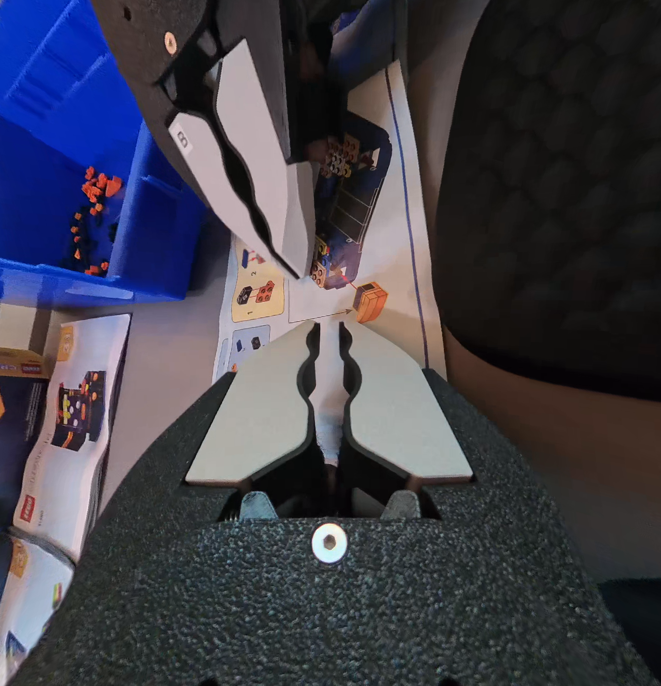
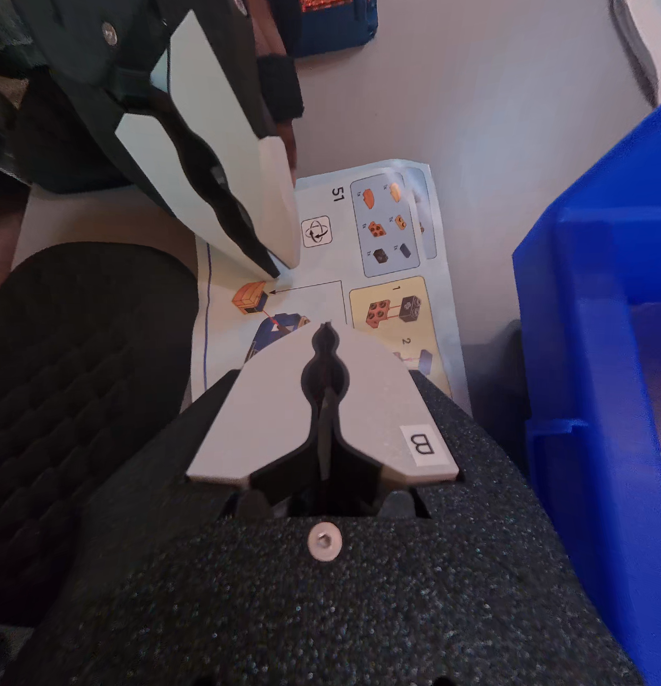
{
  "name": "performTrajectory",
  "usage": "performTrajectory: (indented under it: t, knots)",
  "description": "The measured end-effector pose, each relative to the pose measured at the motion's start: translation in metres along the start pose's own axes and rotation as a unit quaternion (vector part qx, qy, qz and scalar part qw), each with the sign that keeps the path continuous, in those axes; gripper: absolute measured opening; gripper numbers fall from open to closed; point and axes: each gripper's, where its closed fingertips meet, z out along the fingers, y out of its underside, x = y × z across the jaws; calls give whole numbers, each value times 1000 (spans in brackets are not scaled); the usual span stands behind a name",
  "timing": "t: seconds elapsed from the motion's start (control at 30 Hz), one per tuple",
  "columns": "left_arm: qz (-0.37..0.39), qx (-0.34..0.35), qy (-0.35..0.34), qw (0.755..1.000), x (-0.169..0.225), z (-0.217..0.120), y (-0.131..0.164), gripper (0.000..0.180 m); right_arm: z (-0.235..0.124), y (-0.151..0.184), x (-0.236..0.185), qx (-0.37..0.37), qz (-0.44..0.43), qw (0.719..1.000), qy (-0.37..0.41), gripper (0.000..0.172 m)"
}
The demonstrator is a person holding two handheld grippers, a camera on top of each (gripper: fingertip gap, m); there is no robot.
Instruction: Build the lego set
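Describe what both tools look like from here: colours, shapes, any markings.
Both match: a speckled black body with one silver screw, and pale grey fingers lined with wavy black pads. The right tool carries a small white sticker on one finger.

hobby work desk: blue parts bin (image 1: pixel 54 111), brick-building instruction booklets (image 1: pixel 73 427), pale tabletop (image 2: pixel 507 148).

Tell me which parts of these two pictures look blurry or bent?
Left wrist view: the blue bin and the booklets at the left edge are smeared, the open instruction page sharper. Right wrist view: the page's edges curve from the wide lens; the right tongs stay crisp.
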Motion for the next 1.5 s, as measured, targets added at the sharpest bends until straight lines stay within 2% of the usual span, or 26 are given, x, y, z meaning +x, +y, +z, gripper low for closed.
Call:
performTrajectory:
  t: [0.1, 0.2, 0.4, 0.47, 0.53, 0.6, 0.63, 0.7, 0.77, 0.8, 0.87, 0.97, 1.03, 1.13, 1.23, 1.37, 1.43, 1.5]
  knots:
    - [-11, -15, -24, 1000, -12, -2, 5, 19, -4, 4, -3, 0, 23, 1000, -20, 0]
    - [-18, -50, -118, 992, -45, -7, 18, 26, -6, 6, -6, -2, 24, 999, -31, 0]
    - [-32, -64, -87, 994, -34, -2, 25, 13, -9, 9, -13, -13, 10, 999, -47, 0]
    - [-31, -65, -89, 993, -35, -2, 25, 13, -15, 8, -20, -25, -40, 997, -55, 0]
    - [-29, -67, -96, 993, -36, -2, 26, 12, -34, -30, -21, 81, -95, 992, -23, 5]
    - [-32, -66, -101, 992, -37, -1, 25, 11, -76, -82, -18, 244, -115, 962, 30, 8]
    - [-36, -64, -103, 992, -37, 0, 25, 11, -102, -103, -5, 310, -103, 941, 85, 8]
    - [-43, -60, -103, 992, -38, 1, 25, 9, -148, -121, 42, 350, -41, 909, 221, 8]
    - [-47, -61, -103, 992, -38, 1, 25, 10, -178, -114, 96, 303, 62, 890, 334, 11]
    - [-45, -62, -103, 992, -38, 0, 25, 10, -182, -108, 116, 262, 108, 892, 353, 19]
    - [-33, -66, -106, 992, -38, 0, 25, 10, -179, -93, 146, 170, 177, 903, 352, 51]
    - [-15, -70, -112, 991, -38, -1, 26, 10, -173, -46, 184, 27, 286, 879, 382, 70]
    - [-16, -68, -113, 991, -39, 0, 26, 10, -163, -19, 197, -40, 334, 860, 385, 61]
    - [-28, -63, -111, 991, -40, 0, 26, 10, -148, 5, 206, -124, 356, 853, 361, 50]
    - [-25, -64, -111, 991, -40, 0, 26, 10, -143, 16, 224, -145, 379, 839, 362, 40]
    - [-21, -69, -115, 991, -41, -1, 27, 13, -131, 41, 233, -191, 412, 820, 350, 41]
    - [-24, -67, -121, 990, -46, -6, 26, 19, -127, 51, 235, -209, 419, 813, 345, 40]
    - [-69, -30, -162, 984, -66, -21, 20, 19, -123, 57, 234, -226, 415, 814, 338, 24]
